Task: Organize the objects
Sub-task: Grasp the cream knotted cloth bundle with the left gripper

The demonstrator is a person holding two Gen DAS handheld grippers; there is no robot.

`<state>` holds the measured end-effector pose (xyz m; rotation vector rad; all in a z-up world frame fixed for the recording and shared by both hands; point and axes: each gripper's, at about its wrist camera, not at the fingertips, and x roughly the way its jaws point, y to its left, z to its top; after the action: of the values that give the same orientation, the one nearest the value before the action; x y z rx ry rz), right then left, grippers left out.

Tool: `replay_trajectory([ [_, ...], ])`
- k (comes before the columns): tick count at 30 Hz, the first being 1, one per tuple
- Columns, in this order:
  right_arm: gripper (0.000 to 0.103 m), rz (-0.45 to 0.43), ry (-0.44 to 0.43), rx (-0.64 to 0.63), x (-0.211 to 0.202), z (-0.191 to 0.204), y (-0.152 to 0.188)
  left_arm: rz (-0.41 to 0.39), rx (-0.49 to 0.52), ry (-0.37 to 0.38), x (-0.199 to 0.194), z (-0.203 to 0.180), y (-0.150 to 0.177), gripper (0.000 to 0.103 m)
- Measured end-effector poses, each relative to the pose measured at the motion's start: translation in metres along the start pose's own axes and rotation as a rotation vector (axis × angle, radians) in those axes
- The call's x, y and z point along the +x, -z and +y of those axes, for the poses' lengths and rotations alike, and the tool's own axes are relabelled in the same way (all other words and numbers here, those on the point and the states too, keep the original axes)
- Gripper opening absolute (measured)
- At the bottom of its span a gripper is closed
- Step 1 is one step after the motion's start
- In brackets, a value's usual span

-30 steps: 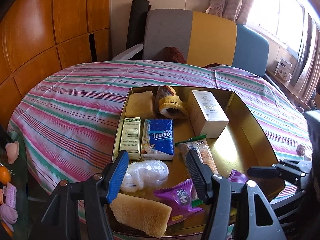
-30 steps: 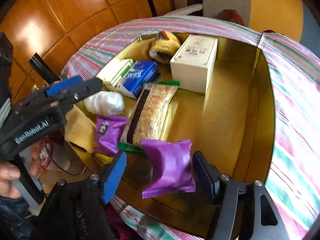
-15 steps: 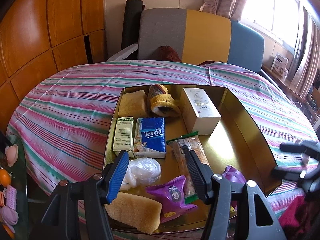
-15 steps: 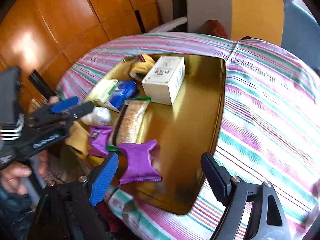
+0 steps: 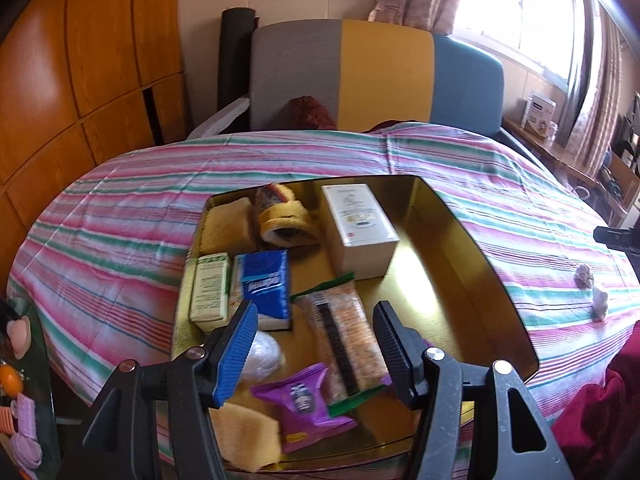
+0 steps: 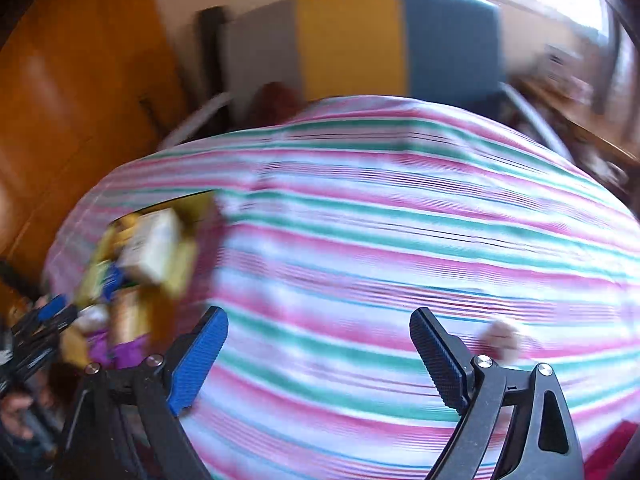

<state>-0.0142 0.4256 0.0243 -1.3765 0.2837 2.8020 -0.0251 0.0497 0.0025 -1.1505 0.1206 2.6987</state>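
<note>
The right gripper (image 6: 318, 354), jaws just opened wide and empty over the striped cloth (image 6: 400, 240), risks overshooting the small pale object (image 6: 500, 340) at lower right; the left gripper (image 5: 316, 344), jaws apart and empty, could nudge packets in the gold tray (image 5: 460, 240).

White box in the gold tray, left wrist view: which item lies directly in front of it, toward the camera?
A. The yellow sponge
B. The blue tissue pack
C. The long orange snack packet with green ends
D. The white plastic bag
C: the long orange snack packet lies just in front of the white box in the gold tray; its green end reaches the box's near edge.
</note>
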Motion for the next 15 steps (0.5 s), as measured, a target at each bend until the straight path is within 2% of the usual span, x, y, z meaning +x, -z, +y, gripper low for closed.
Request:
replay_trajectory([
  [5, 0.094, -0.028, 0.152, 0.181, -0.001, -0.081, -0.002, -0.003, 0.051, 0.011, -0.001, -0.021, -0.006, 0.061],
  [7, 0.094, -0.039, 0.190, 0.304, -0.001, -0.117, 0.004, -0.007, 0.076, 0.018, -0.001, -0.031, -0.009, 0.061],
  [9, 0.094, -0.051, 0.142, 0.505, 0.000, -0.157, 0.015, -0.009, 0.098, 0.034, -0.001, -0.044, -0.012, 0.061],
  [10, 0.093, -0.054, 0.147, 0.557, -0.002, -0.167, 0.016, -0.009, 0.106, 0.043, 0.000, -0.048, -0.014, 0.061],
  [12, 0.094, -0.120, 0.150, 0.616, -0.011, -0.176, 0.020, -0.010, 0.123, 0.073, 0.000, -0.063, -0.017, 0.061],
  [15, 0.094, -0.136, 0.116, 0.638, -0.015, -0.179, 0.021, -0.013, 0.156, 0.110, 0.001, -0.086, -0.021, 0.061],
])
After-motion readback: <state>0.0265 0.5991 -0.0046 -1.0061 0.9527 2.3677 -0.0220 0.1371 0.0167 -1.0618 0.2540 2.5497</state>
